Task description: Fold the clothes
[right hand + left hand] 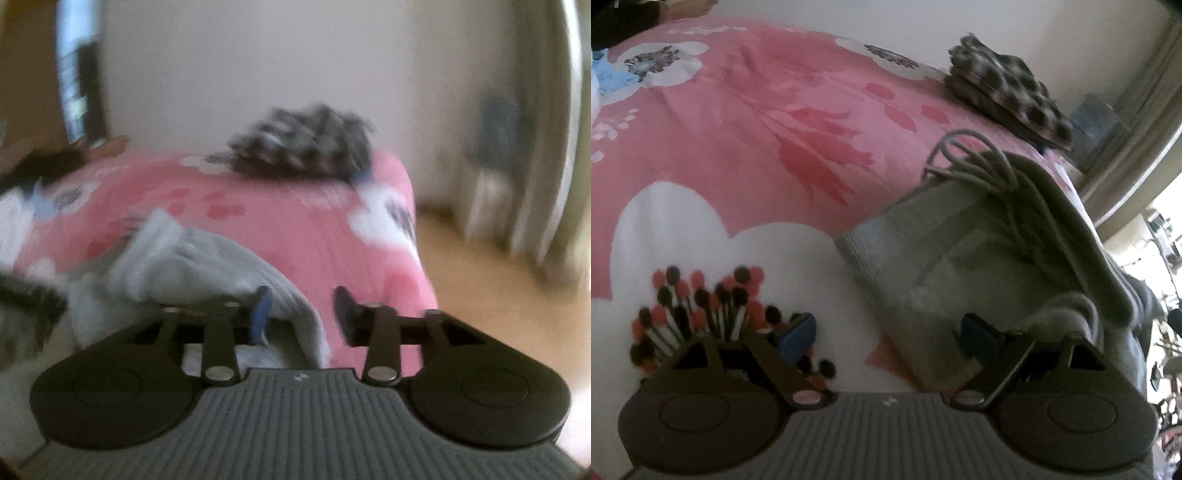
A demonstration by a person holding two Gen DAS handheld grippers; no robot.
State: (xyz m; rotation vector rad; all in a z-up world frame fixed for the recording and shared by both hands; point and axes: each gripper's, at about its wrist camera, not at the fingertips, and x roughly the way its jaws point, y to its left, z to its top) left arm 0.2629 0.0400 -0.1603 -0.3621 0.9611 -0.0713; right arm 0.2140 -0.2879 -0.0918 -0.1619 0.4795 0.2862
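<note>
A grey knitted garment (960, 254) with pale fringe cords lies folded on the pink flowered bedspread (738, 122). My left gripper (888, 338) is open low over the bed, its right finger resting on the garment's near edge and its left finger over the white flower print. In the blurred right wrist view the same grey garment (207, 258) lies heaped at the near left. My right gripper (301, 314) is open, with the garment's ribbed edge against its left finger and nothing held between the two.
A folded dark spotted garment (1008, 88) sits at the bed's far corner, also the spotted garment (306, 144) by the white wall. The bed edge drops to a wooden floor (480, 266) on the right. Curtains (546, 147) hang at the far right.
</note>
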